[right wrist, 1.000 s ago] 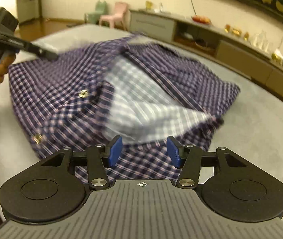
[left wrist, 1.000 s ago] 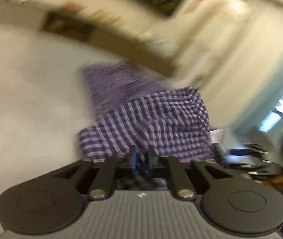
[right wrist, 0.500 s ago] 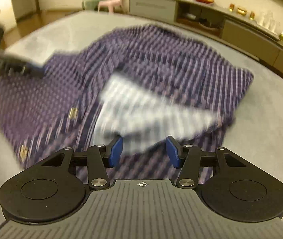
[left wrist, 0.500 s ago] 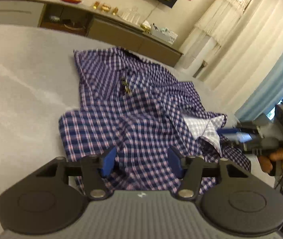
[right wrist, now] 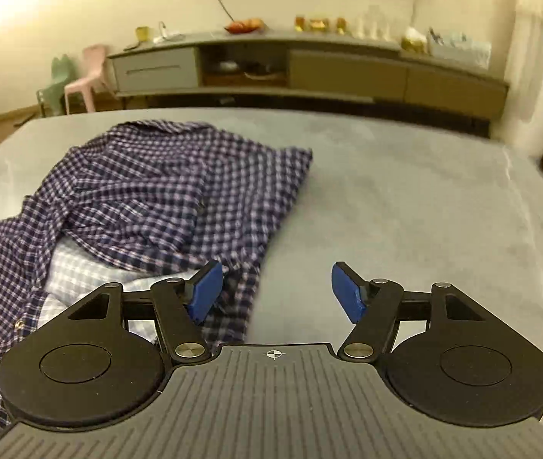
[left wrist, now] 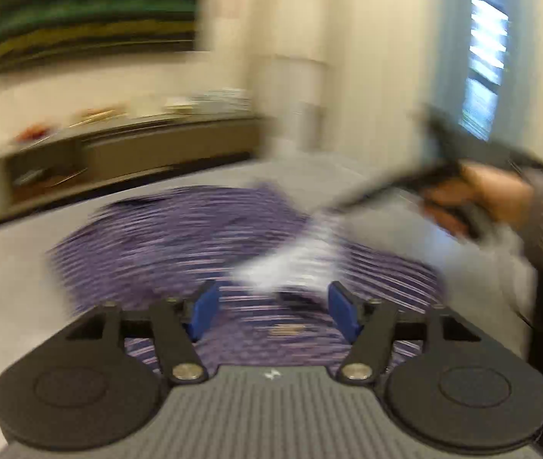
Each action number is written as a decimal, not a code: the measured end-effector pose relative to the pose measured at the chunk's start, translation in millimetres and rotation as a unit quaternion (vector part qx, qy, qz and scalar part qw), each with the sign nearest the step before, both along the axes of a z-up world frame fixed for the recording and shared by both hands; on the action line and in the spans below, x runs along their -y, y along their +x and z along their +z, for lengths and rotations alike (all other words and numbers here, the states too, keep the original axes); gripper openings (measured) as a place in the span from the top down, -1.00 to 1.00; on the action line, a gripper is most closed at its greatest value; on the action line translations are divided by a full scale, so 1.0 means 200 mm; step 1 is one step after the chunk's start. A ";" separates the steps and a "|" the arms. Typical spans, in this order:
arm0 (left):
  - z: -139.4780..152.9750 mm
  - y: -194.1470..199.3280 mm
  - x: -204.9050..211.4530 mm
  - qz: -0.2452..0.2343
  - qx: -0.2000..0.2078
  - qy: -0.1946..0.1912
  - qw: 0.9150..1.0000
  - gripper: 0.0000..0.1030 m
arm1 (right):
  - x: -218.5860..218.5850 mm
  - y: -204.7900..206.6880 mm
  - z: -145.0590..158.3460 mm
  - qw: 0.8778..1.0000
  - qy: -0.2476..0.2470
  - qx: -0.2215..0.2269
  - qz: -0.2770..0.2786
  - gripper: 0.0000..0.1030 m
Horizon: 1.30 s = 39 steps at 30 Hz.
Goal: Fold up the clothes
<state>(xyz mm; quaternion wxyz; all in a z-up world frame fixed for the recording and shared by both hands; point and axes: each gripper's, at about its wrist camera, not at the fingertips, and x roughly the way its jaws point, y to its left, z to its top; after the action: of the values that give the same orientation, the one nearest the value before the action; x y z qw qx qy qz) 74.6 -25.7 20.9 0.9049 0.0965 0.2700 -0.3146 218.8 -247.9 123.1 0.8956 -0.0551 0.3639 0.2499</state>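
A navy and white checked shirt [right wrist: 149,195] lies crumpled on the grey table [right wrist: 405,206], its pale inner side [right wrist: 76,275] showing at the near left. My right gripper [right wrist: 273,294] hangs above the shirt's right edge, jaws opening, nothing between the blue pads. In the blurred left wrist view the same shirt [left wrist: 179,241] spreads ahead. My left gripper [left wrist: 271,311] is above it, jaws opening and empty. The right-hand gripper [left wrist: 405,183] and the hand [left wrist: 489,195] that holds it cross the upper right of the left wrist view.
A long low sideboard [right wrist: 309,65] with small ornaments runs behind the table. A pink chair [right wrist: 87,76] and a green chair [right wrist: 55,84] stand at the back left. Bare grey table surface stretches to the right of the shirt. Curtains [left wrist: 286,57] hang by a window.
The left gripper let go of the shirt, opened wide and swung round above it. The right gripper widened and shifted right, so the shirt now sits at its left. The shirt lies flatter.
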 end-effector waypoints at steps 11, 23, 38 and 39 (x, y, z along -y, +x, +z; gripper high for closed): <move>-0.21 0.28 0.45 -0.062 -0.031 0.149 0.986 0.37 | -0.15 0.01 0.02 0.997 -0.033 0.021 0.066 0.14; -0.19 0.12 0.44 -0.109 -0.016 0.124 0.986 0.98 | -0.10 -0.12 0.13 0.988 -0.095 0.083 0.084 0.17; -0.21 0.03 0.46 -0.134 -0.007 0.107 0.985 0.99 | -0.09 -0.02 0.03 0.990 -0.116 0.016 0.082 1.00; -0.20 0.04 0.46 -0.133 -0.004 0.112 0.985 0.98 | -0.08 -0.01 0.04 0.992 -0.095 0.007 0.081 1.00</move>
<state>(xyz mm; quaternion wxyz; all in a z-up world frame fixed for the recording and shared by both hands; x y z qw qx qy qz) 81.6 -116.9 -20.0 0.8375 0.2311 0.2915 -0.4003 217.2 -232.5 132.0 0.8656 -0.1707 0.3743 0.2855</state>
